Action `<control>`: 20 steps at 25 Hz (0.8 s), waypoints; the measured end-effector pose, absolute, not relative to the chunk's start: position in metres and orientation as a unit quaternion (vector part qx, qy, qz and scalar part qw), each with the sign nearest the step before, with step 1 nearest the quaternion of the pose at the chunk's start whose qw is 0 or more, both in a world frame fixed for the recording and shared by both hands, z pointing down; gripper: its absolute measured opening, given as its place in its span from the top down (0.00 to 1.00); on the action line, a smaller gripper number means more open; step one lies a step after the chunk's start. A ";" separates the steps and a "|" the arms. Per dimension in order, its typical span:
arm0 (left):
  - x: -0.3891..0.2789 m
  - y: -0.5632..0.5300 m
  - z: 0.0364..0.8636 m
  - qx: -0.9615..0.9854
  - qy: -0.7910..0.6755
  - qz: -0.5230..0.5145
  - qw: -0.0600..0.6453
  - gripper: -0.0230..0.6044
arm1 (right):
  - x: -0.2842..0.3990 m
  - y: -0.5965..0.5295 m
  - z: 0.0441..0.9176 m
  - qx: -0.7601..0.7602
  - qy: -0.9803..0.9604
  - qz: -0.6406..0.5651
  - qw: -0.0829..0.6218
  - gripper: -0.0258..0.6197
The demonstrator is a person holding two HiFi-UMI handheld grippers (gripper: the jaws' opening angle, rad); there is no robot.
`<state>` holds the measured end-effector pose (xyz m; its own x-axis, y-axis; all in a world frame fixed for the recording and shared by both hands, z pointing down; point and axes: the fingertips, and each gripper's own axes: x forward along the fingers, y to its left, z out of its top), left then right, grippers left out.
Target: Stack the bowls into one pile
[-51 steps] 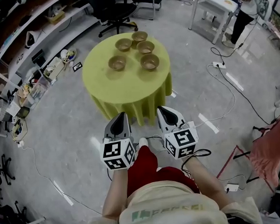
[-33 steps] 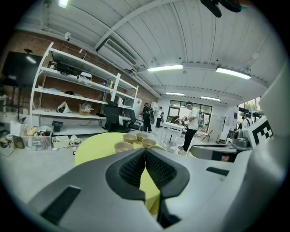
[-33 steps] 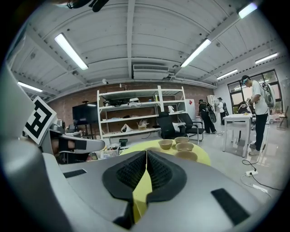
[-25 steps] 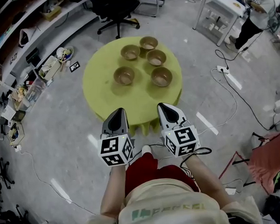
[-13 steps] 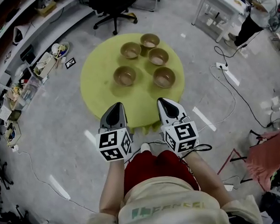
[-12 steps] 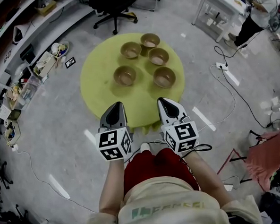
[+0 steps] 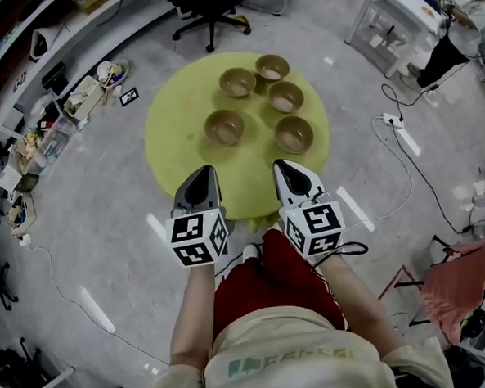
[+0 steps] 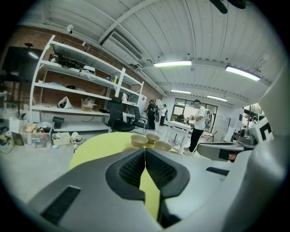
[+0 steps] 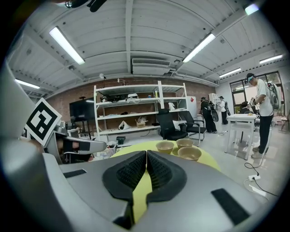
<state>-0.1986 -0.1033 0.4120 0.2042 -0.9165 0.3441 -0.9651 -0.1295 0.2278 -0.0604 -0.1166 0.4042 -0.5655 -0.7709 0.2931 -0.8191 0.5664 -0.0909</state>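
Several tan bowls stand apart, upright, on a round table with a yellow-green cloth (image 7: 178, 144): one at the front left (image 7: 224, 127), one at the front right (image 7: 294, 134), others behind (image 7: 238, 82) (image 7: 286, 96) (image 7: 272, 67). My left gripper (image 7: 201, 177) and right gripper (image 7: 287, 167) hover side by side over the table's near edge, short of the bowls. Both are shut with nothing between the pads. The left gripper view shows bowls (image 8: 139, 140) beyond its touching pads (image 8: 145, 168); the right gripper view shows bowls (image 9: 190, 153) likewise.
A black office chair (image 7: 211, 4) stands behind the table. Shelving and clutter (image 7: 57, 102) line the left wall. A white table (image 7: 391, 16) with a person (image 7: 454, 41) beside it is at the right. Cables (image 7: 405, 171) run across the grey floor.
I have stepped closer to the table; it and the bowls now sit nearer the grippers, whose tips reach over its near edge. Both grippers stayed shut.
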 end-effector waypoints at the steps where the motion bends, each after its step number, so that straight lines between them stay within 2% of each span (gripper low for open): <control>1: -0.199 -0.106 0.414 0.746 -0.630 0.061 0.204 0.93 | -0.062 -0.121 0.404 0.449 -0.880 0.110 0.109 0.90; 20: -0.217 -0.193 0.458 0.705 -0.658 0.074 0.254 0.92 | -0.093 -0.211 0.439 0.380 -0.903 0.142 0.141 0.90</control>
<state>-0.2168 -0.1931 0.4575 0.1229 -0.8903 0.4384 -0.9654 -0.0048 0.2608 -0.0932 -0.2110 0.4387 -0.6718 -0.6464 0.3618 -0.7261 0.6712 -0.1491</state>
